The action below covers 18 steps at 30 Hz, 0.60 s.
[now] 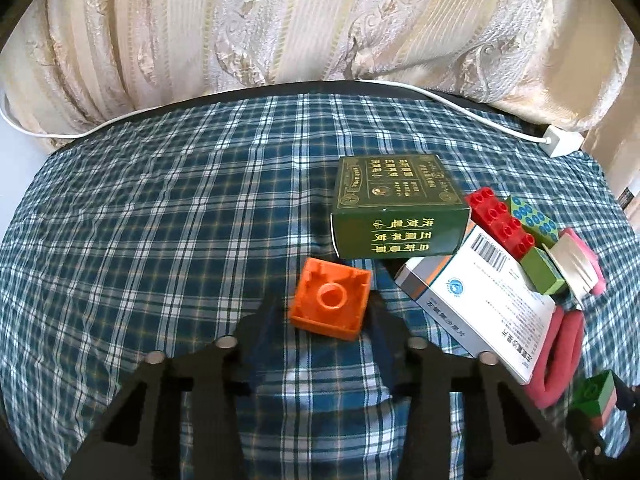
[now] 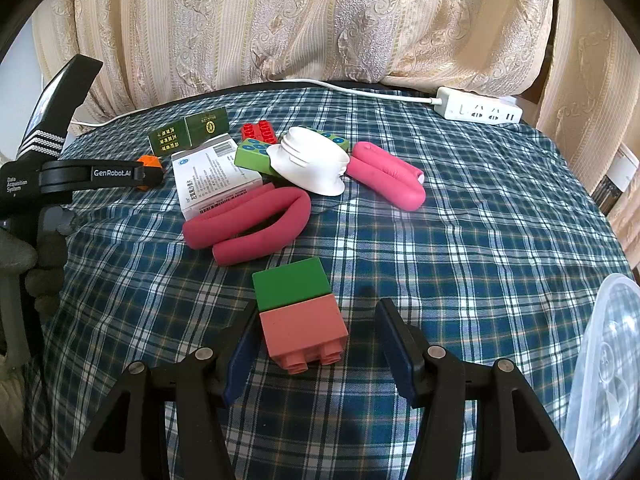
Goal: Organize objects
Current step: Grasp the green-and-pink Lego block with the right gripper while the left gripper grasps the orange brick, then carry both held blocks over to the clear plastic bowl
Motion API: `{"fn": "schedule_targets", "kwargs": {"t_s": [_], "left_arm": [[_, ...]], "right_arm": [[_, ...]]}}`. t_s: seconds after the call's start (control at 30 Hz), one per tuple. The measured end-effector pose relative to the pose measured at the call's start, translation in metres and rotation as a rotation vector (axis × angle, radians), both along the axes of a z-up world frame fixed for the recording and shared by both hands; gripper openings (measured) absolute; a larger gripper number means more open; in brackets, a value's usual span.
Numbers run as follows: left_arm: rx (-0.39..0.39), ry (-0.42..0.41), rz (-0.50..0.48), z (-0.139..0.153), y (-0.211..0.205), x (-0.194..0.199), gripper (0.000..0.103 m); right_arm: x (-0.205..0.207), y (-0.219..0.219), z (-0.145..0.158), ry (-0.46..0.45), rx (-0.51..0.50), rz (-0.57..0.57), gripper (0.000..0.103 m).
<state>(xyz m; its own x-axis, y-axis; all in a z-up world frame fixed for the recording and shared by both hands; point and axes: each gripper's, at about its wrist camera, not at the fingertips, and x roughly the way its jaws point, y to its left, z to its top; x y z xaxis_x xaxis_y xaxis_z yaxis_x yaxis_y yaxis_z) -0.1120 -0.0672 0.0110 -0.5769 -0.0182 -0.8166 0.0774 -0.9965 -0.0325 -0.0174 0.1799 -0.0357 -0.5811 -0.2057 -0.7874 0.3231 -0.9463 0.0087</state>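
Orange brick between left tongs

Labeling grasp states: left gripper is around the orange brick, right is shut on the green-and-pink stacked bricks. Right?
Not quite. The right gripper is open: in the right wrist view one finger sits beside the green-and-pink stacked bricks, the other stands clear. The left gripper does bracket the orange brick, open.

A desk under blue plaid cloth carries an orange block, a dark green box, a white carton and pink foam tubes. A green-and-pink block stack lies near the front; a white power strip sits at the far edge and a clear plastic lid at the right.
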Motion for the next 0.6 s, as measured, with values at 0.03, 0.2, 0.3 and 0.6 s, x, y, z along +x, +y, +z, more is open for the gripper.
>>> {"fn": "schedule_targets", "kwargs": {"t_s": [0.03,0.2,0.3,0.6], "left_arm": [[0.004,0.001,-0.004,0.001,0.0,0.001,0.037],[0.012,0.013,-0.011,0.006,0.006,0.016,0.037],[0.0,0.028,-0.015,0.012,0.013,0.024,0.037],[-0.016,0.073,-0.061,0.034,0.035,0.048,0.037]], "right_arm": [[0.0,0.0,0.0,0.0,0.0,0.0,0.061],[0.0,0.0,0.0,0.0,0.0,-0.001,0.06],[0.0,0.001,0.0,0.0,-0.001,-0.001,0.06],[0.002,0.01,0.003,0.013,-0.009,-0.056,0.033]]}}
